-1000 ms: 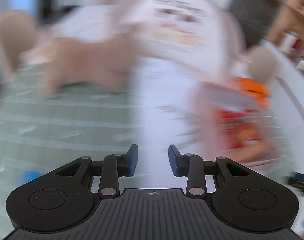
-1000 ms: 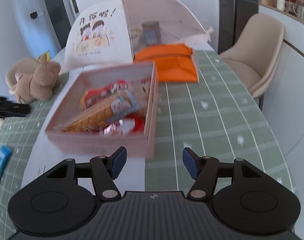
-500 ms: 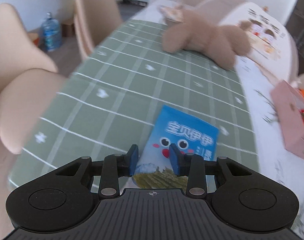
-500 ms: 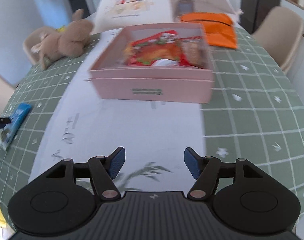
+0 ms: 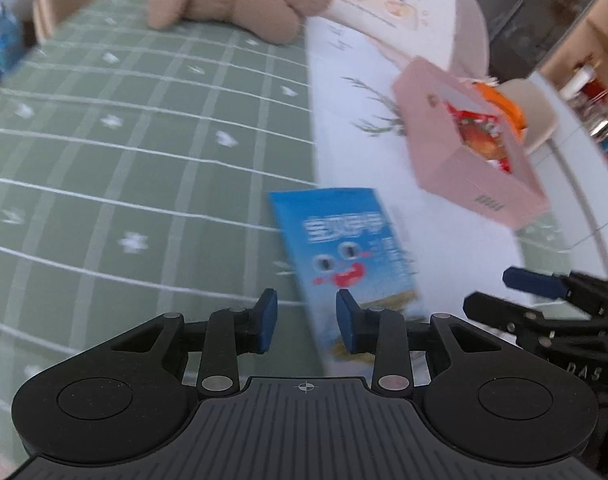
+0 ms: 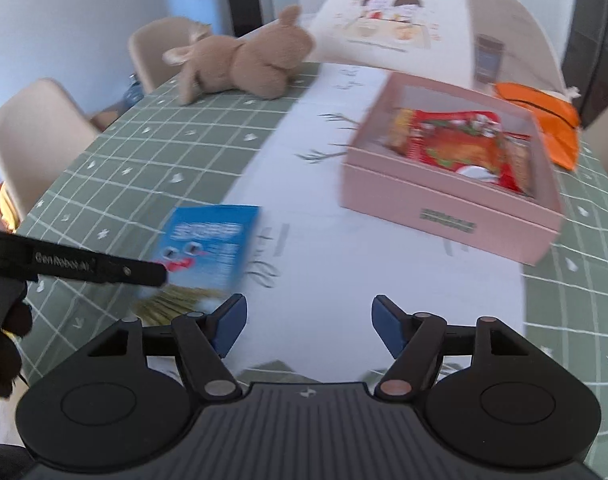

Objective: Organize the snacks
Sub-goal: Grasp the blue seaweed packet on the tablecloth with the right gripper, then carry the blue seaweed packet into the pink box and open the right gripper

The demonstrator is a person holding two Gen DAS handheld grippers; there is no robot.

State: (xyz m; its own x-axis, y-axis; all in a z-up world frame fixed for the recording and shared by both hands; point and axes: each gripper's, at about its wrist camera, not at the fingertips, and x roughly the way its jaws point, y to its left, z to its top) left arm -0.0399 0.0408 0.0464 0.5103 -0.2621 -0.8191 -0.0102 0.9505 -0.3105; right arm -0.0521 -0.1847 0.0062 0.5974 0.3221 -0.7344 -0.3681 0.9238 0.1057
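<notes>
A blue snack packet [image 5: 346, 248] lies flat on the table where the green checked cloth meets the white runner; it also shows in the right wrist view [image 6: 208, 246]. My left gripper [image 5: 306, 322] is open and empty, its right finger over the packet's near end. A pink open box [image 6: 452, 196] holds red and orange snack packets [image 6: 456, 144]; it also shows in the left wrist view [image 5: 470, 152]. My right gripper [image 6: 308, 328] is open and empty above the white runner, right of the packet. It shows at the right edge of the left wrist view [image 5: 544, 304].
A brown plush rabbit [image 6: 244, 60] lies at the far left of the table. A mesh food cover [image 6: 424, 20] stands at the back, an orange pouch [image 6: 548, 124] beside the box. Beige chairs [image 6: 36, 136] stand along the left side.
The left gripper has swung so that the blue packet lies to the right of its fingers instead of straight ahead. The right gripper has turned left, bringing the packet and the left gripper close.
</notes>
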